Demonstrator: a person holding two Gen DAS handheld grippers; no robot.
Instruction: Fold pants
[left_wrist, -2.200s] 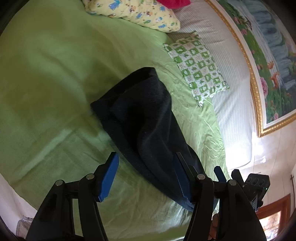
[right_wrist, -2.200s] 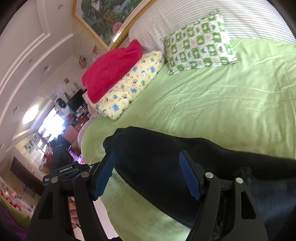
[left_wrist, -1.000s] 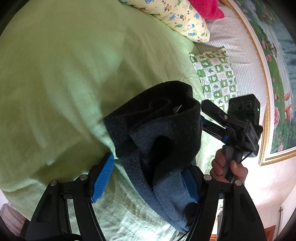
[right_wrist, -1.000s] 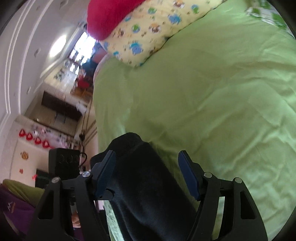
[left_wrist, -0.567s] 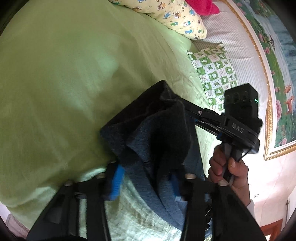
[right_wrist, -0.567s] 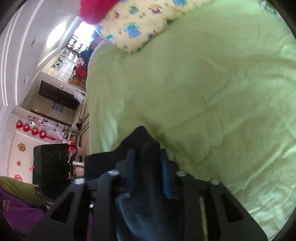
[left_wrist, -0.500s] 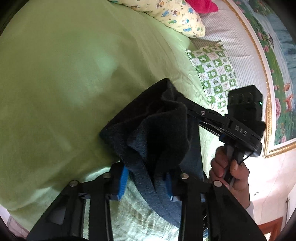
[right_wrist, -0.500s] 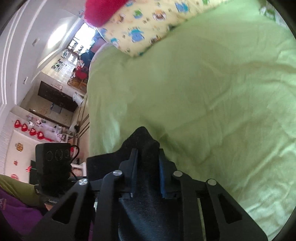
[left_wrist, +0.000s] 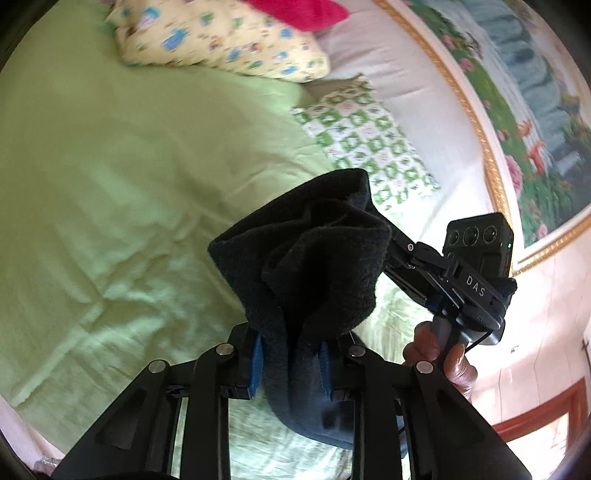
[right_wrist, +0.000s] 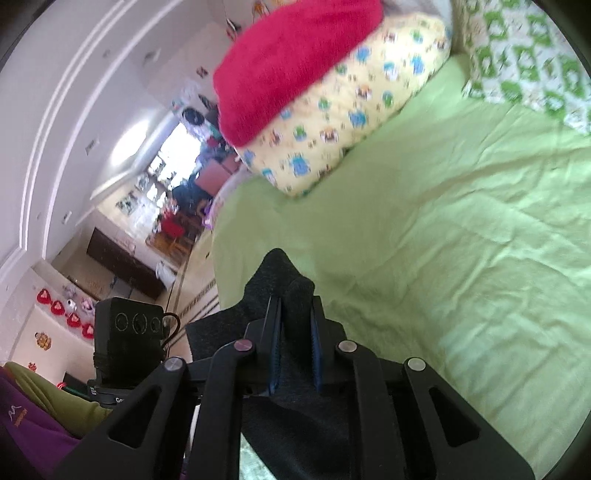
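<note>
The dark fleece pants hang bunched above the green bed sheet. My left gripper pinches a thick fold of them between its blue pads, its jaws still closing. The other gripper, held by a hand, grips the pants' right edge in the left wrist view. In the right wrist view my right gripper presses its pads on a peak of the dark pants, jaws closing. The left gripper's camera box shows at lower left there.
A yellow cartoon-print pillow with a red blanket on it and a green-and-white checked pillow lie at the head of the bed. A framed painting hangs on the wall. The bed's edge borders an open room at left.
Both grippers closed on the pants from wide open, then lifted the cloth off the sheet. The pillows have come further into both views.
</note>
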